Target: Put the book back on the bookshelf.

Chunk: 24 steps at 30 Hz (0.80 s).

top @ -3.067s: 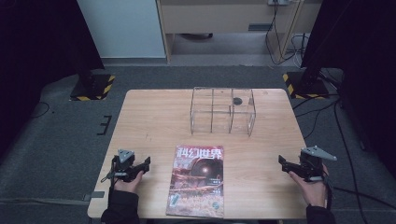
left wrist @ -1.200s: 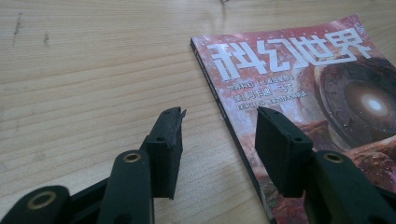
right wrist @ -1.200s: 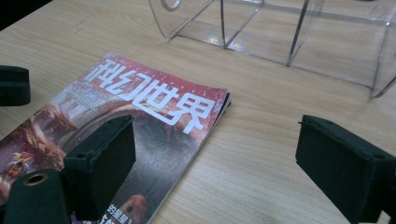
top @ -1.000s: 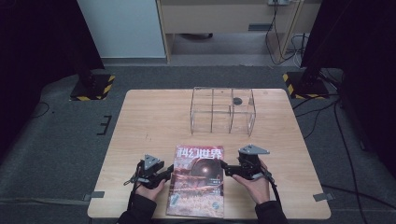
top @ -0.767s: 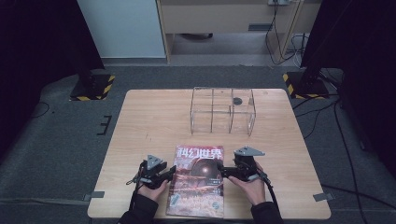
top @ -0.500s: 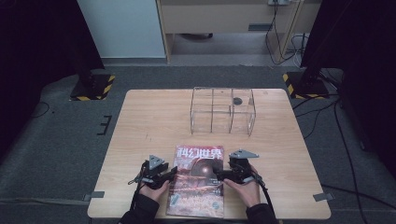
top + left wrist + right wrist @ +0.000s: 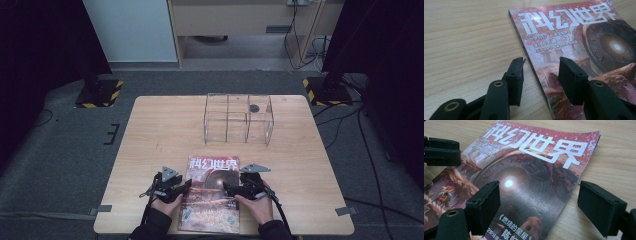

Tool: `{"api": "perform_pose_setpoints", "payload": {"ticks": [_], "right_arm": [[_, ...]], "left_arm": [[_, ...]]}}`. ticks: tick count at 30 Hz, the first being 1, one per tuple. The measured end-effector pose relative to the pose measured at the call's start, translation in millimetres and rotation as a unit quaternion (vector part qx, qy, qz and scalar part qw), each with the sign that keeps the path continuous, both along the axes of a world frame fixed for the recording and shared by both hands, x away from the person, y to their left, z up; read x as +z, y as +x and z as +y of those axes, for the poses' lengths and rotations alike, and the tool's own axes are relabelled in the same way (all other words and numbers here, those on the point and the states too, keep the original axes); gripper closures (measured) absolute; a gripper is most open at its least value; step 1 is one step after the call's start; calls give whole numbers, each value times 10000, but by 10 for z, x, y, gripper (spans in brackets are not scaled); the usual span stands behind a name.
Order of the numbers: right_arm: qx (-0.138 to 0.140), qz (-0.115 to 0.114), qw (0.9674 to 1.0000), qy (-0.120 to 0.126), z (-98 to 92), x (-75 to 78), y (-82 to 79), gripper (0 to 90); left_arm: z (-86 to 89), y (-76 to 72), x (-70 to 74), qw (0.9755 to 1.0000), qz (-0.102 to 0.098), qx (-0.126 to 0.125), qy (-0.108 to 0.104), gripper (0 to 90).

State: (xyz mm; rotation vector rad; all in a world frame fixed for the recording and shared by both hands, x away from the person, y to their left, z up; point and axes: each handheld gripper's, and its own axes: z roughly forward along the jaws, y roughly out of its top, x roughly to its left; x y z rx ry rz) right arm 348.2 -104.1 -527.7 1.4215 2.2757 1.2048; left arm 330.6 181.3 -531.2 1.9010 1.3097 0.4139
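A magazine (image 7: 212, 202) with a red cover and white characters lies flat near the table's front edge. In the left gripper view my left gripper (image 7: 541, 62) is open astride the magazine's (image 7: 574, 32) spine edge, one jaw over bare wood, the other over the cover. My right gripper (image 7: 539, 186) stands open and wide; its jaws have just been closing a little, with the magazine's (image 7: 529, 170) other edge lying between them, untouched. From above, the left gripper (image 7: 184, 188) and the right gripper (image 7: 229, 189) face each other across the cover.
A clear box (image 7: 238, 119) split into compartments stands at the table's far middle, with a small dark round thing (image 7: 254, 107) inside. Bare wooden tabletop (image 7: 160, 135) lies between it and the magazine. The left gripper's jaws show at the upper left of the right gripper view.
Both hands came in from the table's outer sides to the magazine. Over the last second the right gripper slid left and lower onto the cover's edge; the left one stayed put.
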Motion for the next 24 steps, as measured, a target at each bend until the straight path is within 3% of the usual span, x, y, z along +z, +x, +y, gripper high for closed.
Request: {"api": "perform_pose_setpoints", "payload": {"ticks": [7,24], "right_arm": [[-58,55,10000,-32,4,-38,-4,194],[-149,207,9987,439,-9,-51,-17,212]], "left_arm": [[-13,-8,-6,10000,-3,-12,-23,547],[-71,-36,-16,9999,-29,-111,-54,558]]}}
